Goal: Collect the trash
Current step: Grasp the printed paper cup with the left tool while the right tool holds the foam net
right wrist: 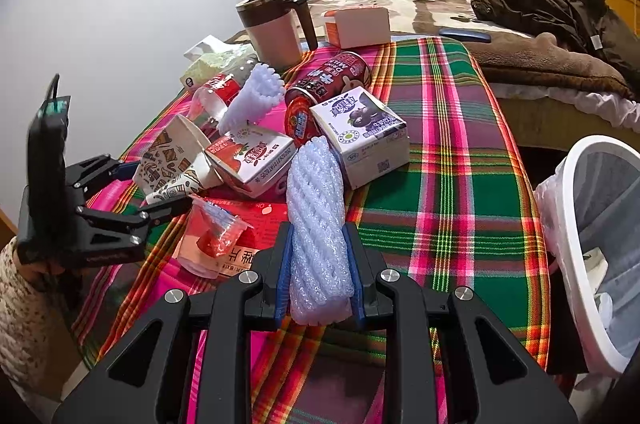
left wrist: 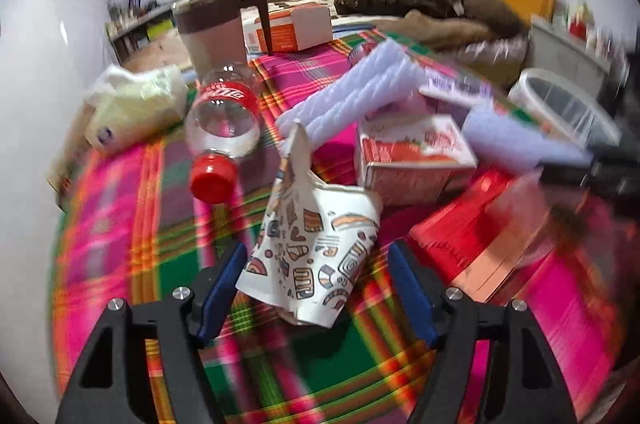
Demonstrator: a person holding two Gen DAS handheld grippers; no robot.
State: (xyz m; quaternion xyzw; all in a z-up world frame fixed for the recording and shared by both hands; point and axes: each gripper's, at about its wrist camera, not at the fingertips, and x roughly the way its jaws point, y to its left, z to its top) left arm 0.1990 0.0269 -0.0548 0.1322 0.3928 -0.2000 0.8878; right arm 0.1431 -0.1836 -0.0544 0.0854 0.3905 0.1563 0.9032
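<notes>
A crushed patterned paper cup (left wrist: 320, 224) lies on the plaid tablecloth (left wrist: 120, 224), between the blue pads of my left gripper (left wrist: 316, 252). The left pad sits at the cup's edge; the right pad stands clear of it, so the jaws are open. The right wrist view shows that gripper (right wrist: 154, 185) at the left, around the same cup (right wrist: 176, 159). My right gripper (right wrist: 317, 244) is shut on a white foam net sleeve (right wrist: 316, 191), held over the cloth. A white-rimmed trash bin (right wrist: 580, 159) stands off the table's right edge.
The pile holds a clear bottle with a red cap (left wrist: 224, 119), a red carton (left wrist: 412, 159), a purple carton (right wrist: 360, 131), a red can (right wrist: 332, 79), another foam sleeve (left wrist: 352, 91), a squashed plastic cup (right wrist: 212, 236) and a red packet (left wrist: 472, 236). A lidded mug (right wrist: 272, 27) stands behind.
</notes>
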